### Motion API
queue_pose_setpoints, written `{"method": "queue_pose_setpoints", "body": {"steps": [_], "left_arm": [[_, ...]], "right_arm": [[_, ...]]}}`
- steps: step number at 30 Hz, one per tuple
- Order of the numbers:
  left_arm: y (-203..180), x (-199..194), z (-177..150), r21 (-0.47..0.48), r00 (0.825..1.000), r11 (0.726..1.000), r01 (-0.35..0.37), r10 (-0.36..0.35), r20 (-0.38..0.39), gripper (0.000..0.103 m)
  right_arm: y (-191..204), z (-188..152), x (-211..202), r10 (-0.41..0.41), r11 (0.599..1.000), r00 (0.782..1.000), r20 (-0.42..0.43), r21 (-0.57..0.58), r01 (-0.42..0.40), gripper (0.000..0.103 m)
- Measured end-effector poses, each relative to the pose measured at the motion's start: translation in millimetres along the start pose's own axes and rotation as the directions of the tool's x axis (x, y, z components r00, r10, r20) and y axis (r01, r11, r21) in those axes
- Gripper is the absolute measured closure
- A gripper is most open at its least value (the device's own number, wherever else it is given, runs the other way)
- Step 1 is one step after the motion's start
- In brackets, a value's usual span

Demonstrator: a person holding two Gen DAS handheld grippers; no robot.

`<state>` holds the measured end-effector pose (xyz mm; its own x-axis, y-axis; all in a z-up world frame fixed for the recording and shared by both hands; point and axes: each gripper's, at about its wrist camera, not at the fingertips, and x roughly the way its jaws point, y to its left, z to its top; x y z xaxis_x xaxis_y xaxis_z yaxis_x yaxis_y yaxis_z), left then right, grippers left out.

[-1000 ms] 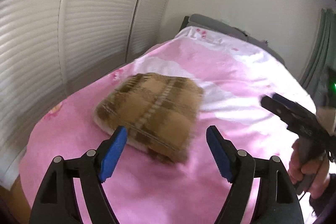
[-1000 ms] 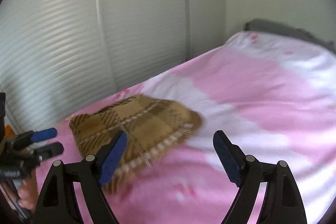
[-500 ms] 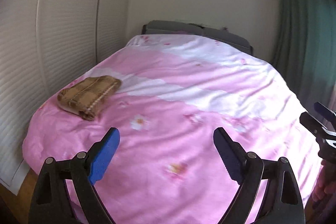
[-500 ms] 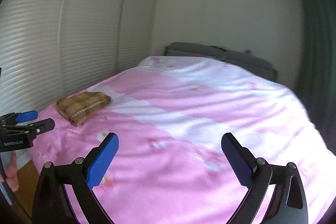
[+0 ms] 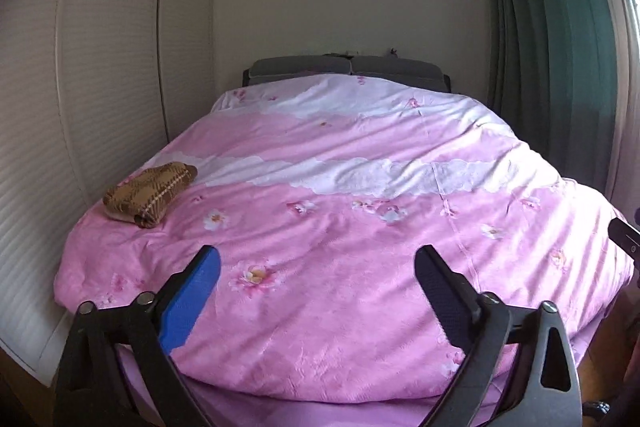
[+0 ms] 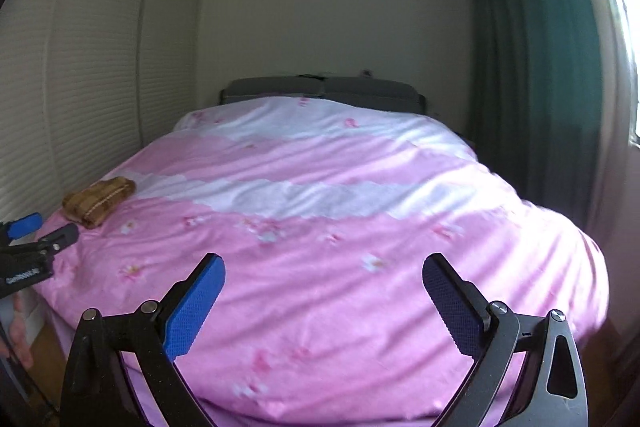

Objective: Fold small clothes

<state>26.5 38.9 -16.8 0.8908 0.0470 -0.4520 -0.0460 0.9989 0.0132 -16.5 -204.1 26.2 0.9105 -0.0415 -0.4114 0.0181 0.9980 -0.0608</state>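
Clothes here amount to one brown plaid garment, folded into a small bundle and lying on the near left corner of the bed, well apart from both grippers. The left gripper has its jaws spread wide with nothing between them; its blue pads touch nothing and hang above the foot of the bed. The right gripper is likewise spread wide and empty, also above the foot end. In the right wrist view the left gripper shows at the left edge, near the bundle's corner of the bed but not touching it. Beyond them a pink flowered duvet with white bands covers the bed. A grey headboard stands at the far end, pale slatted closet doors run along the left, and a green curtain hangs on the right.
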Motion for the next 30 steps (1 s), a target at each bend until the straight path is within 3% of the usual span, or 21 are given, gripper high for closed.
{"method": "queue_pose_setpoints", "body": {"steps": [10,30], "left_arm": [[-20.3,-23.7,-7.0,0.048,1.0,0.999,0.004,-0.004,0.003,0.0],[-25.2,-22.9,-8.7,0.051,1.0,0.999,0.004,-0.003,-0.022,0.0]], "right_arm": [[-30.5,-18.6,-27.4,-0.081,0.996,0.997,0.002,0.04,0.081,0.003],[-35.5,-20.7,-28.0,-0.08,0.995,0.997,-0.009,0.058,0.08,0.001]]}}
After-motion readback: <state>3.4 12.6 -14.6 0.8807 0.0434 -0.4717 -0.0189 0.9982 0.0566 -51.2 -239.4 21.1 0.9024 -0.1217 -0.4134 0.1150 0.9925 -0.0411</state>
